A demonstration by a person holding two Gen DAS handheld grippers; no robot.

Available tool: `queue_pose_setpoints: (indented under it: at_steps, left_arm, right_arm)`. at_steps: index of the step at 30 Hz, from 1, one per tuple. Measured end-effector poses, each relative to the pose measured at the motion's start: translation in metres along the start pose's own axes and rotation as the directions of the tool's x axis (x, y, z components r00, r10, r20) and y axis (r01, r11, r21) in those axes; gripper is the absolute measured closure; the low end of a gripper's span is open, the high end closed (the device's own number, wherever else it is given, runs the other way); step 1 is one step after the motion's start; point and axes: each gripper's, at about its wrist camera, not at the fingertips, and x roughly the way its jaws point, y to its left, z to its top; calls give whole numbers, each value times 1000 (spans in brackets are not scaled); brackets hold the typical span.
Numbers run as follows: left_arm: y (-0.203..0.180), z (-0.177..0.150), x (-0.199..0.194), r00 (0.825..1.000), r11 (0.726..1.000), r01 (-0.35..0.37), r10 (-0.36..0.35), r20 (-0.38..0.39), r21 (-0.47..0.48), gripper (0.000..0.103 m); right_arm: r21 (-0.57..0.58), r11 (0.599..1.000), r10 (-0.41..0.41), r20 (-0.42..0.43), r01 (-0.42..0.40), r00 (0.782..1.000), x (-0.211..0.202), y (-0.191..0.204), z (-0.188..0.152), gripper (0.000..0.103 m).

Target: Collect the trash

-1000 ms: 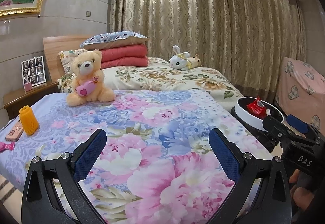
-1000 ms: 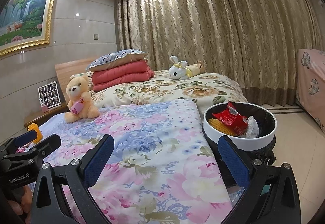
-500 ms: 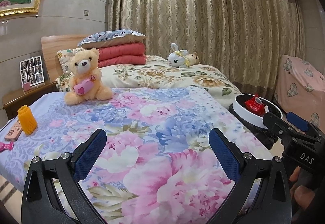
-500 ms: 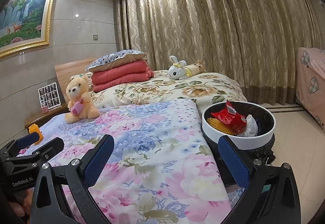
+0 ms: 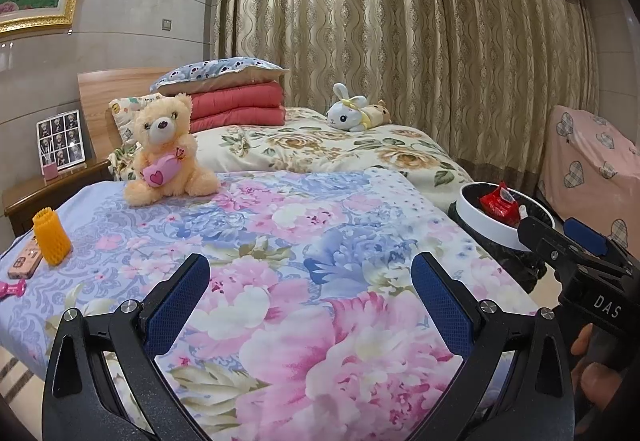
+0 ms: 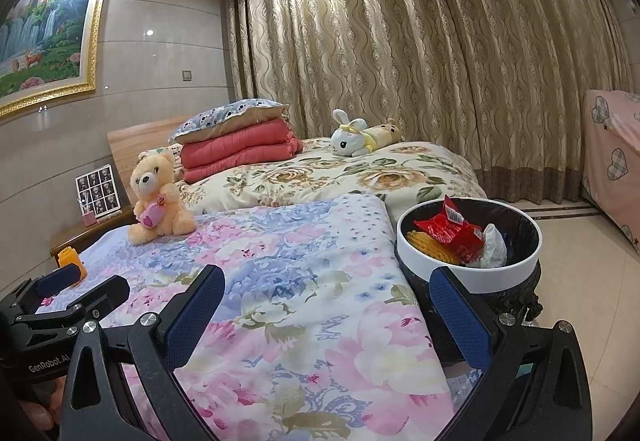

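Note:
A white-rimmed trash bin [image 6: 500, 281] with a black liner stands on the floor at the bed's right side. It holds a red snack wrapper [image 6: 450, 231], yellow foam netting [image 6: 426, 246] and white crumpled trash [image 6: 494, 249]. The bin also shows in the left wrist view [image 5: 486, 231]. An orange foam net [image 5: 51, 237] stands on the floral bedspread [image 5: 280, 241] at the left, also seen in the right wrist view [image 6: 72, 265]. My left gripper [image 5: 310, 295] is open and empty above the bed. My right gripper [image 6: 328, 311] is open and empty between bed and bin.
A teddy bear [image 5: 166, 151], a pink remote [image 5: 25, 261] and a small pink item [image 5: 10, 287] lie on the bedspread. A plush rabbit [image 5: 352, 113], folded red quilt and pillow [image 5: 232, 97] lie farther back. A nightstand [image 5: 52, 185] is left, curtains behind, covered furniture [image 5: 592, 161] right.
Both views have shifted slightly; the bed and bin sit a little lower and nearer in frame. Both grippers stay open and empty.

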Motion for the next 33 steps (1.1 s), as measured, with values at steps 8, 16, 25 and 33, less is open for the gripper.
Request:
queue_pose_setpoints:
  at_steps: [8, 16, 25, 33]
  left_arm:
    - [-1, 0, 0, 1000, 1000, 0, 0, 0, 2, 0]
    - [-1, -1, 0, 1000, 1000, 1, -1, -2, 2, 0]
    - [-1, -3, 2, 1000, 1000, 5, -4, -6, 6, 0]
    - [0, -5, 6, 1000, 1000, 12, -12, -19, 7, 0]
  right_arm:
    - [2, 1000, 0, 0, 0, 1000, -1, 0, 0, 0]
    - [3, 1000, 1, 0, -1, 1000, 0, 0, 0, 0]
    - [5, 1000, 0, -1, 0, 1000, 0, 0, -1, 0]
    - [23, 1000, 3, -18, -3, 1000, 1, 0, 0, 0]
